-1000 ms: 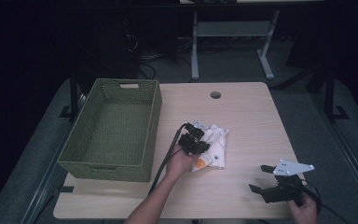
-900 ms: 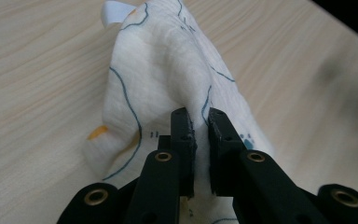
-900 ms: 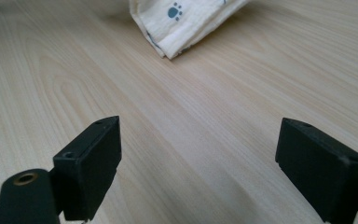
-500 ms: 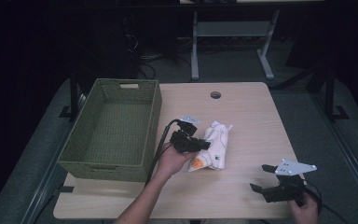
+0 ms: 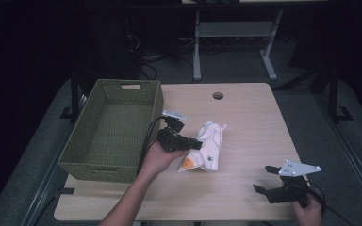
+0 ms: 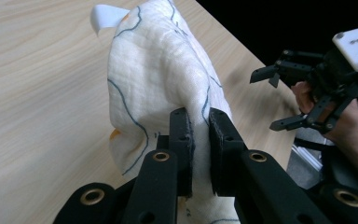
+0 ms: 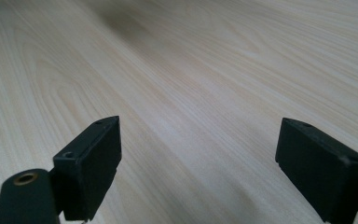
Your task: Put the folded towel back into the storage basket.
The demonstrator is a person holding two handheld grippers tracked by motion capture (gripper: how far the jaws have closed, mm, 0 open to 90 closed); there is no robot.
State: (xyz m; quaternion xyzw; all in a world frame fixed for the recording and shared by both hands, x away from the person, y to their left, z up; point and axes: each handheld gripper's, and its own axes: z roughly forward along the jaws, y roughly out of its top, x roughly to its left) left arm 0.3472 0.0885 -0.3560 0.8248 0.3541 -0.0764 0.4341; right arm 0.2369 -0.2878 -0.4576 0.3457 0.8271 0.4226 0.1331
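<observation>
So right now my left jaws (image 6: 199, 140) are clamped down on a fold of the white cloth (image 5: 206, 147), the one with thin dark lines and an orange patch. In the left gripper view you can see the fabric pinched between the two pads, with the rest of it draping down toward the counter (image 5: 245, 122). The cloth sits about mid-counter, just right of the green basket (image 5: 113, 129) at the left edge, and most of it is lying on the wood, bunched up.

My guess is it's headed for the basket, so here's how I'd play it. The grip is on one fold only, not the whole bundle, so I'd lift straight up first until the lower end hangs free, otherwise it drags and might slip out of the pads. Then I'd swing left and clear the near wall of the basket with room to spare, since a trailing corner will snag on that woven rim. Let go only once the cloth is over the basket's middle.

My right jaws (image 7: 209, 163) are spread wide with nothing in them, low over bare wood at the front right corner of the counter. Fine to leave them parked there, well apart from the action.
</observation>
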